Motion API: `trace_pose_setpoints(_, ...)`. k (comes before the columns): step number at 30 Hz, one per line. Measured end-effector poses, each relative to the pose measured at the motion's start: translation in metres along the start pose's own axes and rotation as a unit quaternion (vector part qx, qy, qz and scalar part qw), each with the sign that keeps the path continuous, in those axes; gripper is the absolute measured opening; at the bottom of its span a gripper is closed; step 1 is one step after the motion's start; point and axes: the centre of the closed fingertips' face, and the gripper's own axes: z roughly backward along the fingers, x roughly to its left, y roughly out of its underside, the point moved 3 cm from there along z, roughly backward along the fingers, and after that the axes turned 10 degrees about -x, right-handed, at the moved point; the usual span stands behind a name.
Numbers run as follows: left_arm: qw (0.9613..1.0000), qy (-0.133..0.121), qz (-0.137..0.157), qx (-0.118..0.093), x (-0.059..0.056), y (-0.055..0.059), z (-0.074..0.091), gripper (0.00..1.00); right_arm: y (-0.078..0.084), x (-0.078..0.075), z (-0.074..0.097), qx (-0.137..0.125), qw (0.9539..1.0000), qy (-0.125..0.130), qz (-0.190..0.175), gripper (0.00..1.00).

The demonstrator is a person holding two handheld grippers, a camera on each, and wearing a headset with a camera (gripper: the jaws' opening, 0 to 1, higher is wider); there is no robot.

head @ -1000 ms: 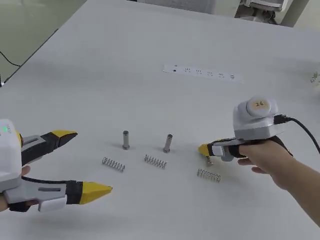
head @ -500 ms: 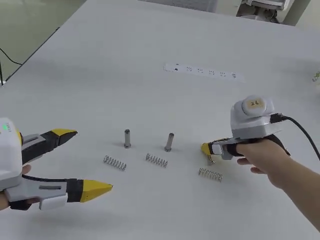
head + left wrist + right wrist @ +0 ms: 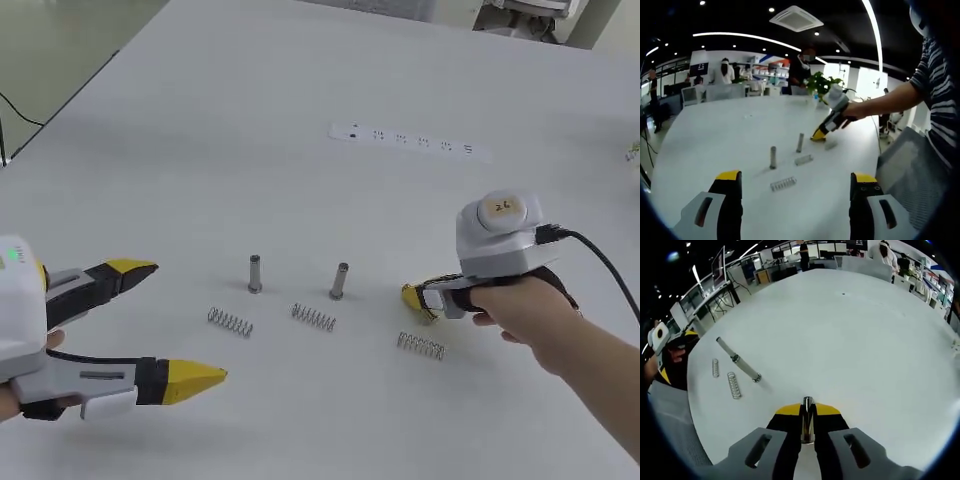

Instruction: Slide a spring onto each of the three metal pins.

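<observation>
Two metal pins [image 3: 255, 273] [image 3: 340, 281] stand upright on the white table [image 3: 300, 200]. In front of them lie three springs [image 3: 229, 321] [image 3: 312, 318] [image 3: 420, 346]. My right gripper [image 3: 414, 300] is low over the table just above the right-hand spring, shut on a third metal pin [image 3: 808, 424] whose tip pokes out between the yellow jaw tips. My left gripper [image 3: 175, 322] hovers at the near left, open and holding nothing, aimed toward the pins [image 3: 773, 157] [image 3: 800, 142] and springs [image 3: 783, 184] [image 3: 803, 160].
A white power strip [image 3: 410, 143] lies flat further back on the table. A black cable [image 3: 600, 262] trails from the right gripper. Bare tabletop surrounds the parts. Office desks and people stand in the background of both gripper views.
The right gripper has tilted slightly while staying shut on its pin at about the same spot. The left gripper, standing pins and springs have not moved.
</observation>
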Motion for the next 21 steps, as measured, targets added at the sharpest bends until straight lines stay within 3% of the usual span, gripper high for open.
trace_pose_setpoints(21,1.0,0.004,0.0,0.002,-0.003,0.0,-0.004,0.85,-0.006,0.003,0.016,-0.041,0.9991,-0.007,0.004,0.05)
